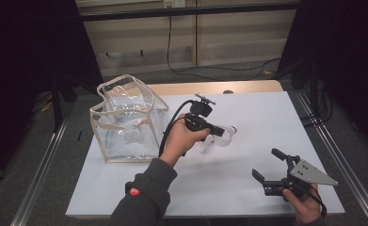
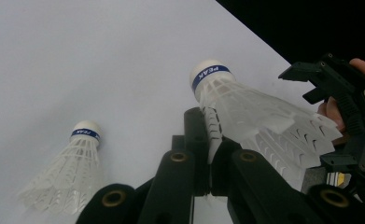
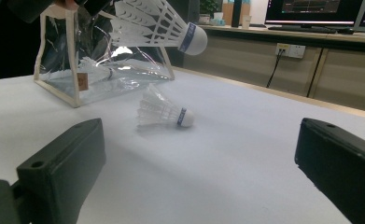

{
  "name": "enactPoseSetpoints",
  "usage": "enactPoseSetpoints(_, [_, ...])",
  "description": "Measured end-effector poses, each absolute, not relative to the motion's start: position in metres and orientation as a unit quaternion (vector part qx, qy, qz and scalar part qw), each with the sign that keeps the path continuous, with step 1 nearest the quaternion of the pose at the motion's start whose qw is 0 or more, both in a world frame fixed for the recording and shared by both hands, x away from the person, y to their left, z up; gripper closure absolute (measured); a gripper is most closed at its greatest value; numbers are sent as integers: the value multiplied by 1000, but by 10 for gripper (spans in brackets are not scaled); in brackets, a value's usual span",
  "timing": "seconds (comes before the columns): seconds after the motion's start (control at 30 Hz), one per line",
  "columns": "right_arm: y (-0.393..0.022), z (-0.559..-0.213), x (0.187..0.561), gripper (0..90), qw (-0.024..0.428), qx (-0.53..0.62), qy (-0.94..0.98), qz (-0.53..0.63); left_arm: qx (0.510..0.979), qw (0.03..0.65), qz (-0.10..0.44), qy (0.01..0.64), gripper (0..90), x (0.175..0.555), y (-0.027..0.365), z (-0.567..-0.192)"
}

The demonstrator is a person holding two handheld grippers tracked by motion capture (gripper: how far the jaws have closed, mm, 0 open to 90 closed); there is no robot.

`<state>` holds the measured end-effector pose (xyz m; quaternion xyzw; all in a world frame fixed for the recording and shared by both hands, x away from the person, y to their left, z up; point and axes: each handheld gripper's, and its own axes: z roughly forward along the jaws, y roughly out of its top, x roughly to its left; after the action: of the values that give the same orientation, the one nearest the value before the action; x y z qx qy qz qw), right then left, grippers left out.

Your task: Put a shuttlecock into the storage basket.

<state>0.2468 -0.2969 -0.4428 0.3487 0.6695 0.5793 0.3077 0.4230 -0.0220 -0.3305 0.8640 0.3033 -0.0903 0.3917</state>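
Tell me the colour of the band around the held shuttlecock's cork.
Blue with white lettering, on the shuttlecock in the left hand-held gripper; clearest in the left gripper view.

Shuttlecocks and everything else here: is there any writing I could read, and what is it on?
"PEAK": blue band of the held shuttlecock.
Band of the lying shuttlecock: print too small to read.
Tag on the clear bag: blurred.
Red logo on the sleeve: unreadable.

Desk (image 1: 247, 113) right half open between both tongs. Obstacles: clear plastic bag (image 1: 125, 120) standing at left edge; one shuttlecock (image 3: 164, 113) lying mid-desk, just beside the bag; another shuttlecock (image 2: 250, 112) held raised above it.
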Motion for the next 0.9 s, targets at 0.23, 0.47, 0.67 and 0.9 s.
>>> enactPoseSetpoints(0.23, [-297,-443,247,16,307,350,669,579,861,392,-90,310,899,425,-14,-323])
enactPoseSetpoints(0.47, [-297,-443,247,16,307,352,668,579,862,389,-83,313,899,428,-7,-316])
enactPoseSetpoints(0.67, [-297,-443,247,16,308,351,668,579,862,390,-80,313,899,430,-1,-309])
enactPoseSetpoints(0.9, [-297,-443,247,17,308,349,670,578,861,391,-73,318,899,433,7,-302])
